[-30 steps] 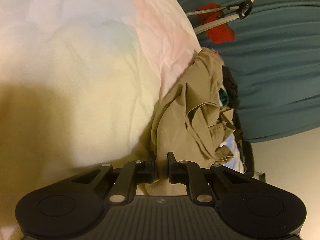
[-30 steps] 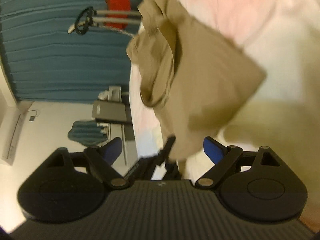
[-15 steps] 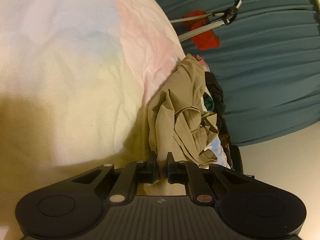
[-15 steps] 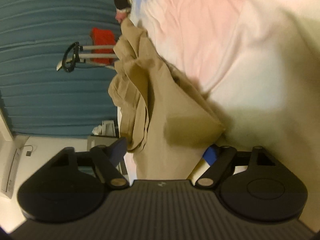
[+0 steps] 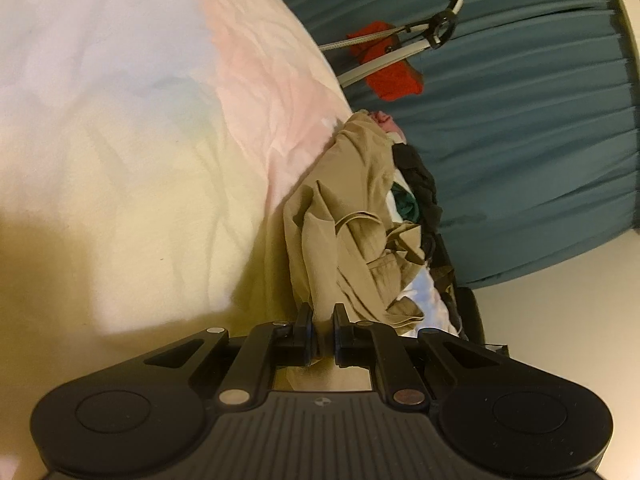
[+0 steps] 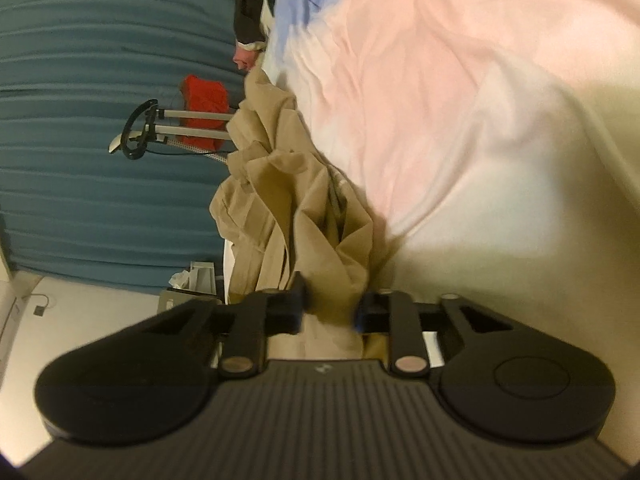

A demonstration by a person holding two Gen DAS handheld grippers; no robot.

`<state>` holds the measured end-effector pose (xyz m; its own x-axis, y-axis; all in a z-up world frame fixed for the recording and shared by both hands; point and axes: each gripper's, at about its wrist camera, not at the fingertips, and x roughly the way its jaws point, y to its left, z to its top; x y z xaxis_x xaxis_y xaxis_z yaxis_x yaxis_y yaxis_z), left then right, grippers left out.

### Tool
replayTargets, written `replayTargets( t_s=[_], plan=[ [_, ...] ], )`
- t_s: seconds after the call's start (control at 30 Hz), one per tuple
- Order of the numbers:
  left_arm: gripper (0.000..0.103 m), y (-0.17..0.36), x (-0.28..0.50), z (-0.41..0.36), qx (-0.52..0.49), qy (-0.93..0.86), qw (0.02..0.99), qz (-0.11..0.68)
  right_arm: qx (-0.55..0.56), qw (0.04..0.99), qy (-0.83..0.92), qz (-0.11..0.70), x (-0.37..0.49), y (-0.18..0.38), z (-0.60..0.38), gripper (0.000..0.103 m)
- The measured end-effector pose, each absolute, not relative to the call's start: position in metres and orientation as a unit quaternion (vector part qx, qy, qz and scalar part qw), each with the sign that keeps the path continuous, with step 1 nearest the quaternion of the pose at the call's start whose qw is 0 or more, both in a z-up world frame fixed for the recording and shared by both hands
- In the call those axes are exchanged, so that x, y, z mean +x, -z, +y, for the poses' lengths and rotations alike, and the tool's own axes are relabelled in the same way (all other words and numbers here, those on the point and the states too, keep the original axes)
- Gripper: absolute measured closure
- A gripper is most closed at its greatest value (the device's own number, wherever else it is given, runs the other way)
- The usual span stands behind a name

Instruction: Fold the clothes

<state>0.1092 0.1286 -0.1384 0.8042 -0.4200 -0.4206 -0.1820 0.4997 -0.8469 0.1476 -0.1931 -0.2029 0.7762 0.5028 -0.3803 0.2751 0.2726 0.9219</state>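
Your left hand-held gripper (image 5: 322,330) pinches the tan pants (image 5: 348,232) tight. Your right hand-held gripper (image 6: 329,310) has pants cloth (image 6: 296,216) between its half-closed fingers. The pants lie bunched on the bed (image 5: 140,140), at its edge. Behind them hangs a blue curtain (image 5: 520,120).

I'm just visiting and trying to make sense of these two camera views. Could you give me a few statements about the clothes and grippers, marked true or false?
1. The left gripper is pinching the tan garment. True.
2. The tan garment is neatly folded flat. False: it hangs bunched and creased.
3. The right gripper has tan cloth between its fingers. True.
4. The curtain behind is bright yellow. False: it is teal blue.
5. A red cloth sits on the rack by the curtain. True.
6. The pastel sheet is plain black. False: it is pale pink, white and yellow.
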Motion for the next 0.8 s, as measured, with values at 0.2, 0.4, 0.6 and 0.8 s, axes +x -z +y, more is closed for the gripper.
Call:
replayTargets(
  t_s=[0.2, 0.4, 0.6, 0.8],
  plan=[
    [0.096, 0.106, 0.092, 0.124, -0.487, 0.109, 0.829, 0.254, 0.604, 0.738, -0.106, 0.281, 0.140, 0.185, -0.202, 0.090],
    [0.097, 0.065, 0.043, 0.125, -0.487, 0.128, 0.838, 0.211, 0.594, 0.755, -0.145, 0.237, 0.078, 0.151, -0.210, 0.091],
    [0.097, 0.050, -0.058, 0.127, -0.501, 0.132, 0.832, 0.198, 0.572, 0.775, -0.185, 0.196, 0.006, 0.114, -0.218, 0.091],
    [0.097, 0.040, -0.110, 0.123, -0.497, 0.143, 0.831, 0.208, 0.567, 0.785, -0.159, 0.191, -0.061, 0.111, -0.228, 0.091]
  ],
)
